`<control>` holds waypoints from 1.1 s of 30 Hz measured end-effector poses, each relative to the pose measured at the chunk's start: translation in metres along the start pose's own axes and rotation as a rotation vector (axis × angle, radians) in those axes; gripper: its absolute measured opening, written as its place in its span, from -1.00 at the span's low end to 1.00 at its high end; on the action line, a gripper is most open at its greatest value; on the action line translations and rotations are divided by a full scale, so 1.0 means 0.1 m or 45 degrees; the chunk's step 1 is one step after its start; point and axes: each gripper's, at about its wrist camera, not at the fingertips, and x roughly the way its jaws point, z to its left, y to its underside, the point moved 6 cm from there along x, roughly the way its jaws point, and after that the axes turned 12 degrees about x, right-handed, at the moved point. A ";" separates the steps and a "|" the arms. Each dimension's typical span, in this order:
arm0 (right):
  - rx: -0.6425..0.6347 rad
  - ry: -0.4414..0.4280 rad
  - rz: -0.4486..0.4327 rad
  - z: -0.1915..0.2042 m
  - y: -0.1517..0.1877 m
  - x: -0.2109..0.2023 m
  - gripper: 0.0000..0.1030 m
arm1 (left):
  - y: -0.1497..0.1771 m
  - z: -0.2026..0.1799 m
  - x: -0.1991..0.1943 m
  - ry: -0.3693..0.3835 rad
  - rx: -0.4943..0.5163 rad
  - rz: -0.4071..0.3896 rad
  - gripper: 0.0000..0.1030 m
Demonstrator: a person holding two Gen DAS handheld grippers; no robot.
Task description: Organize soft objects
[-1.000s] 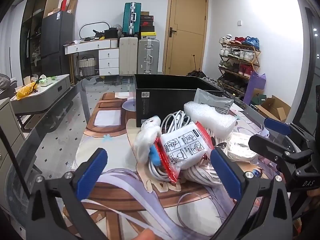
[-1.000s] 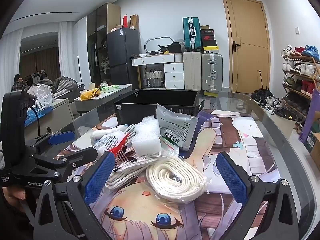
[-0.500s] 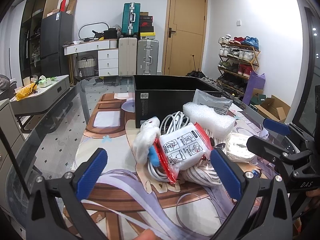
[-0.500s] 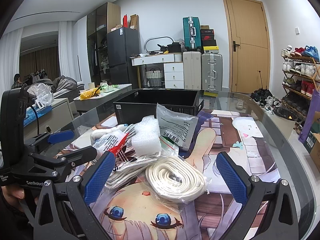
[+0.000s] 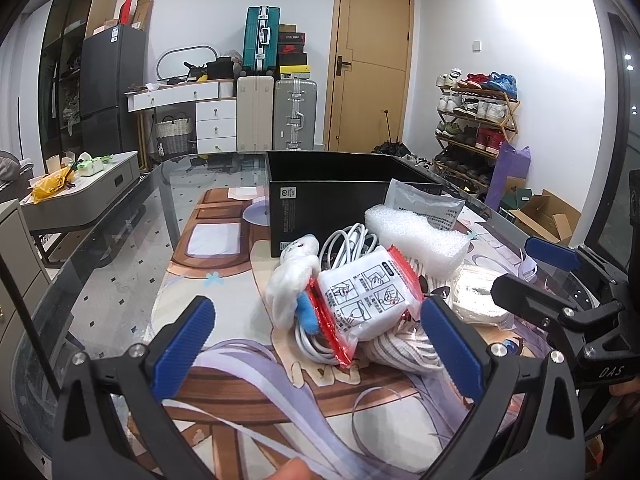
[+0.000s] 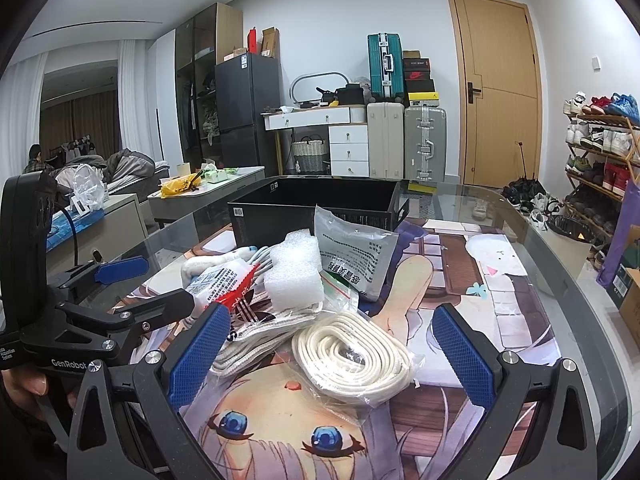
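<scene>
A heap of soft things lies on the printed mat in front of an open black box [image 5: 340, 200]. The heap holds a white packet with red edges [image 5: 364, 300], a white plush toy [image 5: 290, 276], a coiled white cable [image 5: 344, 240], white foam [image 5: 416, 236], a grey pouch [image 6: 354, 256] and a bagged coil of cream rope [image 6: 352, 354]. My left gripper [image 5: 316, 356] is open just short of the packet, empty. My right gripper [image 6: 332, 350] is open with the rope coil lying between its fingers, untouched. Each gripper shows in the other's view, the right gripper [image 5: 532, 276] at the right and the left gripper [image 6: 136, 284] at the left.
The glass table [image 5: 104, 248] curves away on the left and its edge [image 6: 568, 264] on the right. A low grey cabinet [image 5: 80, 196] stands left of it. A shoe rack [image 5: 476, 120], cardboard boxes [image 5: 548, 216], suitcases and a door fill the back of the room.
Both grippers stay open and nearly still. The view has shifted only slightly and the heap has not moved.
</scene>
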 end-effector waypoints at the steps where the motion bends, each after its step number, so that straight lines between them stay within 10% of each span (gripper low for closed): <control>1: -0.001 0.001 0.000 0.00 0.00 0.00 0.99 | 0.00 0.00 0.00 -0.001 0.001 0.000 1.00; 33: -0.001 0.028 0.029 -0.06 -0.02 0.00 0.99 | -0.03 0.05 0.01 0.012 -0.007 -0.010 1.00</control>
